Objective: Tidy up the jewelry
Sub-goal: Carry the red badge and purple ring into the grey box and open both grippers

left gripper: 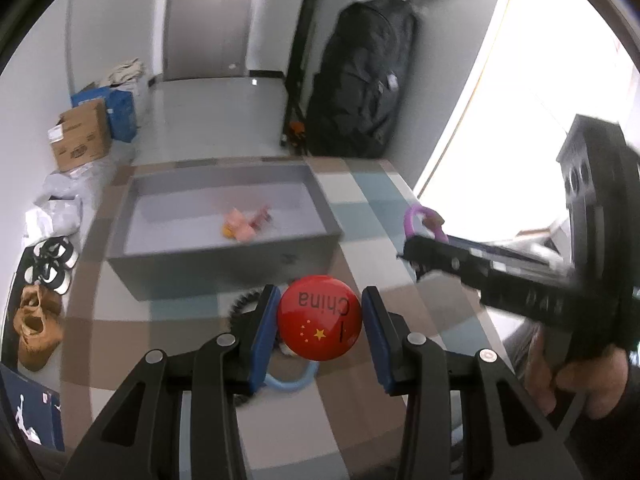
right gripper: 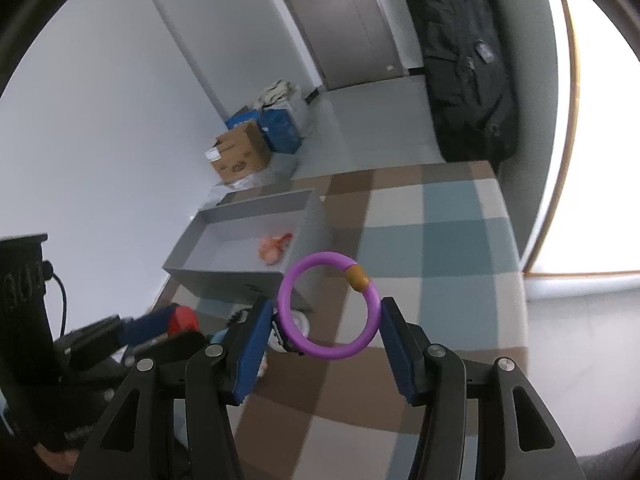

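left gripper (left gripper: 320, 322): blue pads either side of a red badge (left gripper: 319, 317), lower centre of the left wrist view. left pad touches the badge edge; whether the right pad touches it, cannot tell. so clamped or just around it: cannot tell. badge reads "china" upside down, with yellow stars.

under and behind the badge: a light blue ring (left gripper: 294, 380) on the cloth, and a black toothed piece (left gripper: 240, 304) showing just left of the left pad.

right gripper (right gripper: 329, 322): pads clamped on a purple ring (right gripper: 372, 308), centre of the right wrist view, ring held up off the cloth (right gripper: 440, 240), brown bead (right gripper: 357, 275) at its upper right. same ring shows at mid right of the left wrist view, sticking past the gripper's black fingertips, blurred.

outward: grey box (left gripper: 224, 264), open top, sits on the checked cloth just beyond the badge, centre of frame. inside it, near the middle, small pink and orange pieces (left gripper: 244, 226), too blurred to name.

far field: floor at upper left of the left wrist view holds a cardboard box (left gripper: 80, 136), a blue carton (left gripper: 120, 114), plastic bags. shoes (left gripper: 38, 324) along the left edge. a black bag (left gripper: 360, 80) hangs at upper right, by a grey door (left gripper: 208, 20).
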`<state>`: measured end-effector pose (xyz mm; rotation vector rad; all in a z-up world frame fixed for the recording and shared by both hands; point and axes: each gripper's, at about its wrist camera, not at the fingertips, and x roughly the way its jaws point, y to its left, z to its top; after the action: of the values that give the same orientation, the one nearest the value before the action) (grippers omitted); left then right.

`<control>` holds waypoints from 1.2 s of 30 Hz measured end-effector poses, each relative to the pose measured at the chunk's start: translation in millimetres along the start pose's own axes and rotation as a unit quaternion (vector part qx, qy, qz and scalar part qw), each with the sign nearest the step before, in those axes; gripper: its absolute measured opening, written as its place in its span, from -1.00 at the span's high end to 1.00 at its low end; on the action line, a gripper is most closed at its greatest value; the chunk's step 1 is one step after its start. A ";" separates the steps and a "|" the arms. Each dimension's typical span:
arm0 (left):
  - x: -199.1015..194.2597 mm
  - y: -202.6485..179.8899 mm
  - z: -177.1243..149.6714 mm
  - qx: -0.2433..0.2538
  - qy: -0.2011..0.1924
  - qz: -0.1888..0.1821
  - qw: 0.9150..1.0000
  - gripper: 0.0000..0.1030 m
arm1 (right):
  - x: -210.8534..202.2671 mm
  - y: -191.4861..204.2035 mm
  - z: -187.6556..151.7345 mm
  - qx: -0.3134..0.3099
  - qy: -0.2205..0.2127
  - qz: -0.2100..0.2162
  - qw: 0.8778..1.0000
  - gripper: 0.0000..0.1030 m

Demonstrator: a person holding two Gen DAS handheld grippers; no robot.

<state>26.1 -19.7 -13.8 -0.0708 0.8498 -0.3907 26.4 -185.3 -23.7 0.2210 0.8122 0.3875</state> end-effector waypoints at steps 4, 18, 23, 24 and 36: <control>-1.4 13.9 12.8 -0.018 -0.013 0.007 1.000 0.30 | 4.6 15.7 7.3 -0.019 -0.004 0.012 1.000 -0.03; -3.4 48.0 41.2 -0.055 -0.040 -0.014 0.998 0.30 | 22.7 47.7 42.7 -0.065 -0.002 0.042 0.997 -0.03; 9.6 57.1 57.3 -0.062 -0.035 -0.012 0.997 0.30 | 34.8 53.7 59.7 -0.081 -0.003 0.048 0.996 -0.03; 12.0 60.0 59.9 -0.065 -0.034 -0.013 0.997 0.30 | 38.2 54.1 62.6 -0.084 -0.002 0.048 0.995 -0.03; 50.6 91.2 68.2 -0.111 0.003 -0.032 0.993 0.30 | 77.8 46.7 75.1 -0.093 0.017 0.054 0.994 -0.03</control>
<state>134.9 40.1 -24.6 -0.3038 0.8957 -0.3547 118.8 -113.8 -9.0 0.0855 0.7954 0.5668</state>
